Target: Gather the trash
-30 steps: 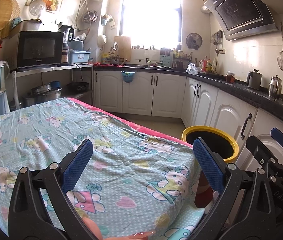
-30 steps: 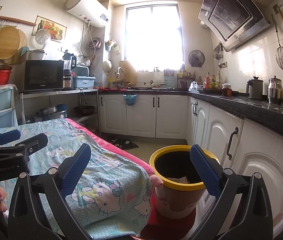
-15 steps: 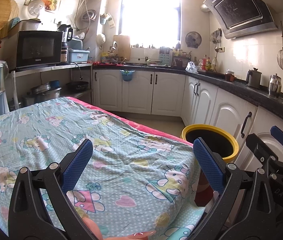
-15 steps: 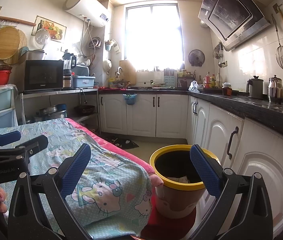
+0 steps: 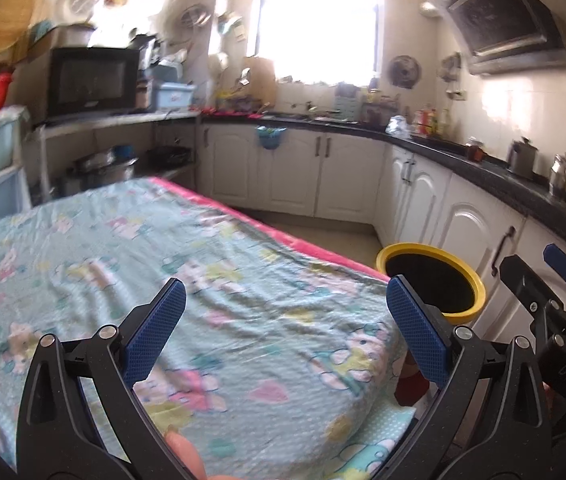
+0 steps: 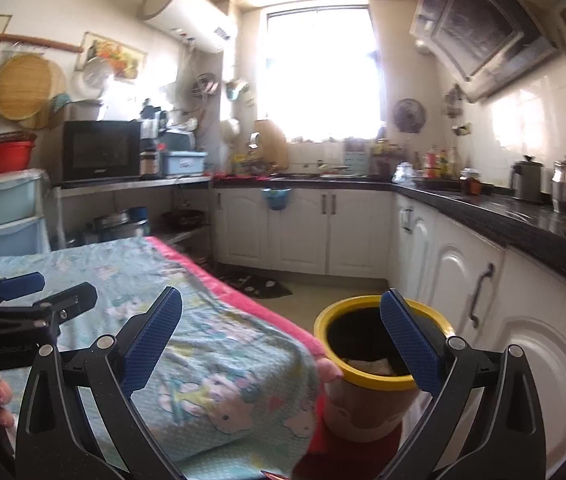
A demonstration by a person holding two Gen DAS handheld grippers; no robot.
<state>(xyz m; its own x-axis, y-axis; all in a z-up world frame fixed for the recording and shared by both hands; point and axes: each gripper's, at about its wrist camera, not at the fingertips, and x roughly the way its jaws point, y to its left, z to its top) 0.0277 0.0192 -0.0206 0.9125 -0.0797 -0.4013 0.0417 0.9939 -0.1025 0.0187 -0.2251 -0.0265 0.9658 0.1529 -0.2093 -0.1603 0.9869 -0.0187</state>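
Observation:
A yellow-rimmed trash bin (image 6: 383, 344) stands on the floor by the table's right corner; pale crumpled paper (image 6: 367, 365) lies inside it. It also shows in the left wrist view (image 5: 431, 280). My left gripper (image 5: 283, 328) is open and empty above the table covered with a teal cartoon-print cloth (image 5: 163, 280). My right gripper (image 6: 281, 332) is open and empty, above the table corner and the bin. The right gripper shows at the right edge of the left wrist view (image 5: 543, 280). The left gripper shows at the left of the right wrist view (image 6: 31, 296).
White cabinets (image 6: 463, 280) under a dark counter (image 6: 523, 216) run along the right and back walls. A shelf with a microwave (image 6: 101, 150) and plastic drawers (image 6: 7, 212) stand left. A dark mat (image 6: 259, 282) lies on the floor beyond the table.
Both views have tilted slightly and are blurred by motion. Both grippers stay open and empty in about the same place.

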